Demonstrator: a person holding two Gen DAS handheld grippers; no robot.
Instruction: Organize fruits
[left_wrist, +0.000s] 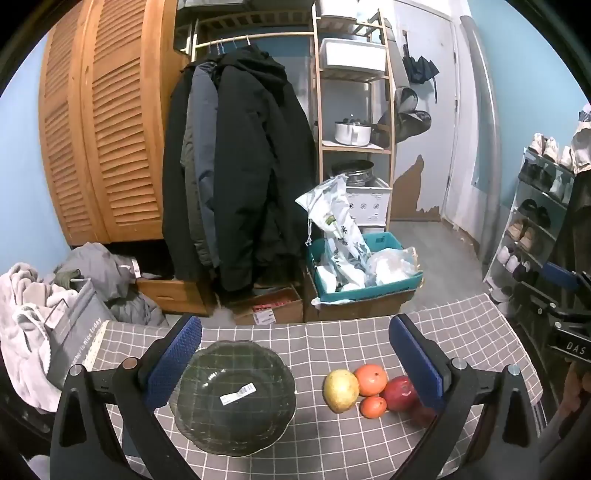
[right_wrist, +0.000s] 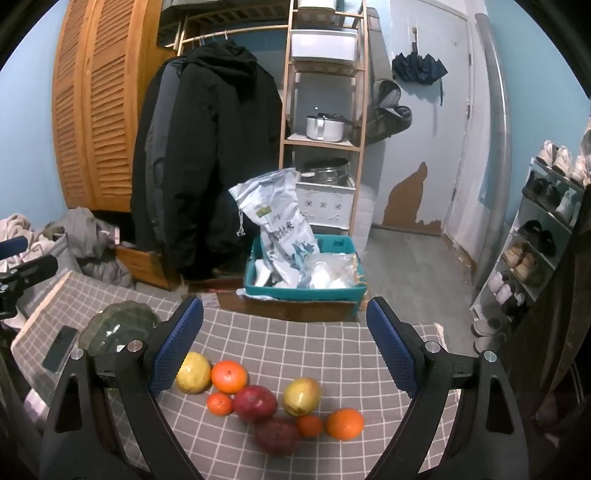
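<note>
Fruits (right_wrist: 266, 398) cluster at the worktop's (right_wrist: 314, 343) 6 o'clock near edge, glass bowl (left_wrist: 236, 395) at 9 o'clock, bare cloth toward 12; left tool (left_wrist: 295, 365) and right tool (right_wrist: 284, 354) both gape, holding nothing

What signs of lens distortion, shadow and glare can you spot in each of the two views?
Left wrist view: dark corners ring the round image, the louvered wardrobe bows outward, the glass bowl casts a soft shadow to its right, and its sticker reads blurred. Right wrist view: the same dark ring, the door edge curves, the fruit is sharp with faint shadows, and a pale sheen lies on the bowl.
</note>
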